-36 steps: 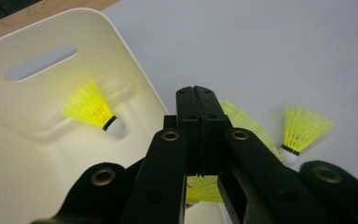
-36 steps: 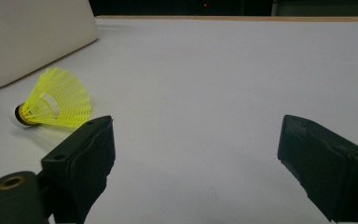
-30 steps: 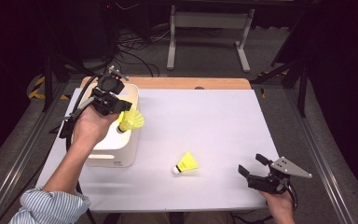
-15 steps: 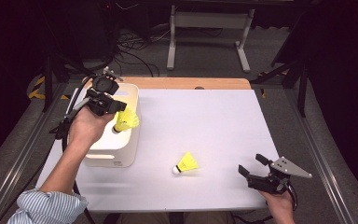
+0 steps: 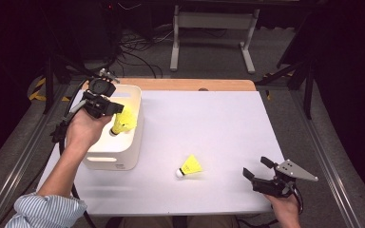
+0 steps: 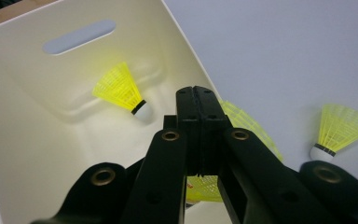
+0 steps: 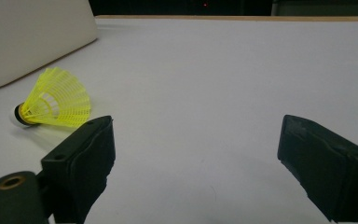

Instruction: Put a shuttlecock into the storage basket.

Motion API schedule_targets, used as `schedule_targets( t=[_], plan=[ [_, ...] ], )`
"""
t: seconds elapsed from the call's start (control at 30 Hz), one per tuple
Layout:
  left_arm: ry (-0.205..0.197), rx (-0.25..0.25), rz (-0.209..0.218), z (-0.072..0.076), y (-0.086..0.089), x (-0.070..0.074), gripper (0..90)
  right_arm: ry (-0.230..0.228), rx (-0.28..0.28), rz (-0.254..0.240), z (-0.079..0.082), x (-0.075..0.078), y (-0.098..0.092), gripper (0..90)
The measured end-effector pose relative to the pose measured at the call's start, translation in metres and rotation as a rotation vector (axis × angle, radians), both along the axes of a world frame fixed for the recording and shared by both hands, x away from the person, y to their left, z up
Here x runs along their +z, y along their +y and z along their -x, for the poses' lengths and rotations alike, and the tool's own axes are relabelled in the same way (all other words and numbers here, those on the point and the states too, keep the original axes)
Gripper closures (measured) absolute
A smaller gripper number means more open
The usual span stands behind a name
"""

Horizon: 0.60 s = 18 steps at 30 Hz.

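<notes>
Your left gripper (image 5: 116,108) holds a yellow shuttlecock (image 5: 123,120) over the cream bin (image 5: 108,159). In the left gripper view the jaws stand pressed together with no gap between them, and the yellow skirt (image 6: 242,126) of that shuttlecock spreads out behind and below them; the exact spot where the pads bite is hidden by the jaws themselves. In the high view its white cork end points down and toward you, just above the bin's right-hand wall.

A second shuttlecock (image 6: 123,93) lies inside the bin, on the floor of it, cork end toward the gripper, beyond the jaw tips and to their left in the left gripper view.

A third shuttlecock (image 5: 189,166) lies on its side on the white table (image 5: 209,123), well apart from the bin, between your two hands. Your right gripper (image 5: 257,168) rests near the table's front right corner with its jaws spread wide and nothing between them. In the right gripper view this shuttlecock (image 7: 56,100) sits ahead of the left jaw and to its left, not touching it.

There is a small label low on the bin's near face, too small to read. No other writing or brand can be made out.
</notes>
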<state>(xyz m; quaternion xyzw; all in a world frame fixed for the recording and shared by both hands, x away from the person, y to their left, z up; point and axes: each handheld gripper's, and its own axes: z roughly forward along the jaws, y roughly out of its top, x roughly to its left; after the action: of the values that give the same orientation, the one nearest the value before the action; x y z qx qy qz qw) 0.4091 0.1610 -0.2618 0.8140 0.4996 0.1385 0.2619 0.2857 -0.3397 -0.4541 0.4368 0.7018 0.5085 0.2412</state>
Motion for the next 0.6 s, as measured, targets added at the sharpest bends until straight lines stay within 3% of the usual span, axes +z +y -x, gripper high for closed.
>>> schedule_targets(
  t=[0.6],
  plan=[
    [0.020,0.045,-0.006,-0.008,0.012,-0.012,90.0,0.003,-0.001,-0.003,0.000,0.000,0.000,11.9]
  ],
)
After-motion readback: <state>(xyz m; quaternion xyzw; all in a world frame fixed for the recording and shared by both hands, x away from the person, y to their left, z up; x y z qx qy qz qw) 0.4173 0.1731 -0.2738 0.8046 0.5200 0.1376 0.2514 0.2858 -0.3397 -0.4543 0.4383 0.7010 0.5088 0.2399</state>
